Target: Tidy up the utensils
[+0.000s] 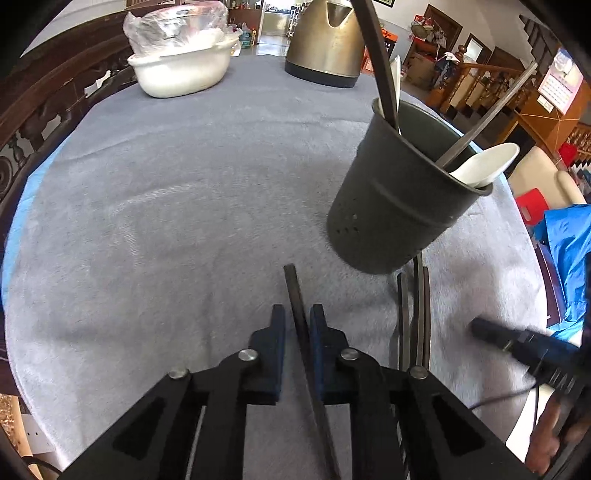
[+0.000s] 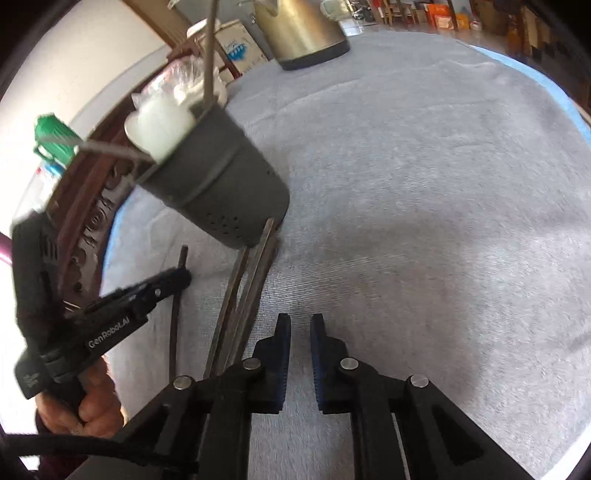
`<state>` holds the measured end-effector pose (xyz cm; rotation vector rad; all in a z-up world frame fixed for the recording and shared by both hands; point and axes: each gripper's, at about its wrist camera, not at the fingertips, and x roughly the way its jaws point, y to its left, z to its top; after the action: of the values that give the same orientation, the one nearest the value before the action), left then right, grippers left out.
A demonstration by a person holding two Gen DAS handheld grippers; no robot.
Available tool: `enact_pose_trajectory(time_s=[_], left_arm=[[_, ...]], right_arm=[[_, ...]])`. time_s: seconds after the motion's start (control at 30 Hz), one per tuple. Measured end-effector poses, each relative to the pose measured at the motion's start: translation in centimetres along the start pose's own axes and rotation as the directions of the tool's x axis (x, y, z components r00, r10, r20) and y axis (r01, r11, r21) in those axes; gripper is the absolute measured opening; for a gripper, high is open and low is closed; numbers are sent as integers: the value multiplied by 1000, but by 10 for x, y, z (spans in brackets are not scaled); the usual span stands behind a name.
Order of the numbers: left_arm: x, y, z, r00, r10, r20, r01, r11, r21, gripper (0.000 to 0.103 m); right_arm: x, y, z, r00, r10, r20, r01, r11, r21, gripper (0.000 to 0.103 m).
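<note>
A dark grey utensil holder (image 1: 391, 206) (image 2: 221, 184) stands on the grey cloth, with white spoons (image 1: 484, 166), dark chopsticks and a metal handle sticking out. Several loose chopsticks (image 1: 417, 314) (image 2: 243, 295) lie by its base. My left gripper (image 1: 297, 321) (image 2: 183, 275) is down at the cloth with a single dark chopstick (image 1: 293, 288) between its fingers. The stick lies against the right pad, with a slit of cloth showing on its left. My right gripper (image 2: 300, 332) (image 1: 480, 328) hovers just right of the loose chopsticks, jaws narrowly apart over bare cloth.
A metal kettle (image 1: 325, 40) (image 2: 303, 33) and a white bowl covered in plastic (image 1: 181, 70) stand at the table's far side. A carved wooden chair back (image 1: 37, 110) borders the left edge. A green-capped bottle (image 2: 53, 136) is beyond the holder.
</note>
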<state>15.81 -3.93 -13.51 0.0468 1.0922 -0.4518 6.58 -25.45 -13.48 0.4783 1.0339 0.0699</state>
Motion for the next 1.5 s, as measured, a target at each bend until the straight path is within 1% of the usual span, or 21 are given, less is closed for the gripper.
enact_pose_trajectory(time_s=[0.1, 0.2, 0.23, 0.3, 0.33, 0.37, 0.43, 0.5, 0.53, 0.57, 0.63, 0.7, 0.73, 0.83, 0.9, 0.97, 1.1, 1.13, 1.3, 1.4, 1.5], left_arm=[[-6, 4, -7, 1000, 11, 5, -11, 1000, -13, 33], [-18, 7, -17, 999, 33, 19, -33, 999, -16, 34], [-23, 9, -20, 999, 42, 26, -42, 999, -13, 34], [-29, 14, -30, 998, 59, 35, -59, 998, -10, 38], [-32, 13, -35, 997, 67, 37, -66, 998, -9, 39], [-37, 9, -38, 997, 73, 37, -73, 997, -9, 39], [-39, 10, -43, 996, 80, 26, -79, 997, -18, 39], [-41, 12, -47, 997, 80, 22, -79, 996, -27, 39], [-39, 12, -47, 997, 81, 22, -80, 996, -29, 39], [-41, 12, -49, 996, 83, 27, -83, 996, -29, 39], [-49, 15, -51, 995, 96, 37, -95, 995, -27, 39], [-59, 17, -54, 994, 103, 40, -102, 994, -34, 40], [-64, 16, -56, 994, 104, 40, -102, 994, -41, 40], [-63, 20, -54, 995, 97, 37, -95, 994, -58, 40], [-62, 18, -54, 995, 98, 35, -95, 994, -58, 40], [-60, 16, -52, 995, 91, 33, -89, 995, -53, 40], [-49, 10, -45, 996, 87, 24, -86, 996, -27, 40], [-47, 8, -42, 996, 85, 21, -84, 996, -17, 40], [-31, -3, -30, 996, 88, 2, -88, 996, 13, 41], [-21, -5, -23, 997, 82, -13, -82, 997, 12, 41], [-12, -5, -10, 996, 82, -26, -82, 997, 7, 41]], right_arm=[[-34, -10, 3, 992, -65, 109, 67, 998, -15, 17], [-72, -16, 7, 981, -77, 180, 83, 996, -30, 17], [-80, -18, 9, 979, -71, 189, 80, 996, -40, 22], [-98, -15, 6, 980, -51, 191, 64, 996, -66, 40], [-104, -12, 3, 982, -27, 186, 42, 996, -76, 70], [-105, -9, 2, 983, -5, 186, 21, 996, -82, 77], [-96, 2, -2, 986, 45, 158, -31, 995, -92, 75], [-73, 15, -8, 995, 28, 100, -19, 996, -86, 50], [-54, 22, -10, 999, 29, 39, -26, 996, -80, 32], [-41, 28, -15, 999, 43, -5, -43, 996, -82, 33], [-14, 41, -20, 998, 29, -54, -34, 996, -87, 33], [4, 48, -17, 995, 49, -88, -55, 996, -66, 33], [11, 52, -14, 994, 56, -94, -61, 997, -56, 33], [30, 56, -3, 997, -18, -72, 14, 998, -64, 33], [43, 56, 1, 995, -23, -97, 18, 998, -54, 33], [43, 61, 2, 996, -65, -69, 58, 994, -89, 32], [38, 56, -3, 994, -84, -64, 76, 989, -124, 30], [33, 50, -5, 992, -116, -52, 108, 986, -128, 28], [11, 18, -3, 987, -161, -31, 159, 986, -60, 28], [0, -1, 3, 994, -93, -56, 95, 995, 29, 28], [-3, -22, 11, 997, -28, -72, 39, 986, 161, 31]])
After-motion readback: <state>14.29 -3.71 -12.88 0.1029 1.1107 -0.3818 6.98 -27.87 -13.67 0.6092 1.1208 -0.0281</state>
